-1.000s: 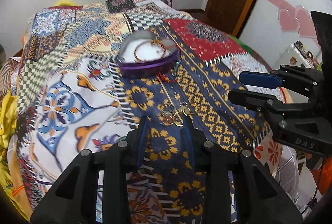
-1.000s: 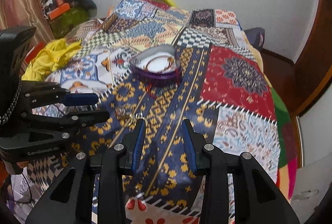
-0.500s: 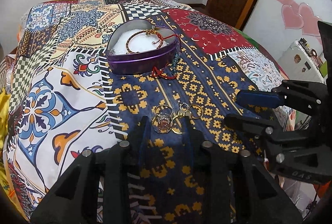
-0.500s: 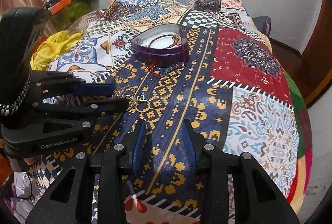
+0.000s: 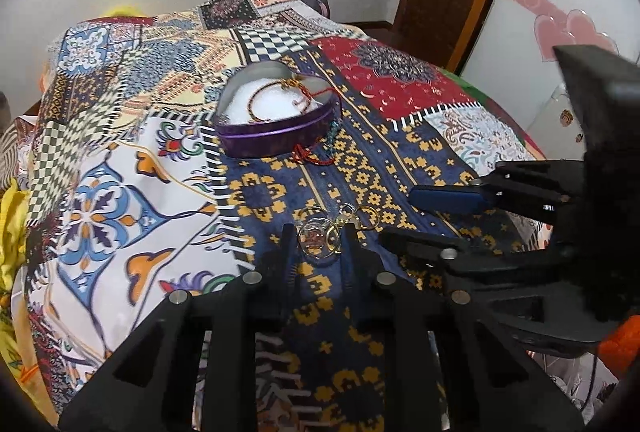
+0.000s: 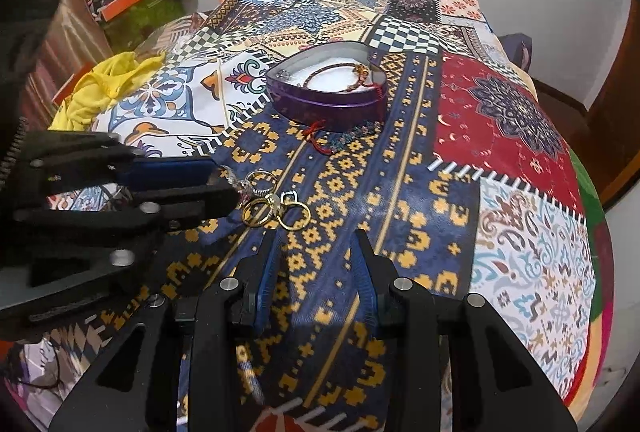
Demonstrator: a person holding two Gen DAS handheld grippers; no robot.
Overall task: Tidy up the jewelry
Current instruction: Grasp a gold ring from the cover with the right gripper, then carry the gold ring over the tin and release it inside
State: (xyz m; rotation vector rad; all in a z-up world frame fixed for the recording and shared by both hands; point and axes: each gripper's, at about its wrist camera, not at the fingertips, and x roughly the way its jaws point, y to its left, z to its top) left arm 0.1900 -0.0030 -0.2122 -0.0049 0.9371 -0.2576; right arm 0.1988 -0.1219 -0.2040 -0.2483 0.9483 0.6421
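Left gripper low over the bedspread, lower centre of the left wrist view. Its fingers stand apart on either side of the ring cluster; nothing clamped yet, I judge. I hold it there so a straight close takes the nearest ring.

Right gripper hangs at bottom centre of its own view, fingers spread, empty, just below the gold rings. Kept off so it doesn't crowd the pick.

Heart-shaped purple tin, upper centre, holds a beaded bracelet on white padding. A red cord trails over its near wall onto the cloth.

Hard to make out: how many rings, and whether linked. In the right wrist view my left fingertips cover part of the cluster. A bluish beaded piece beside the tin is unclear.
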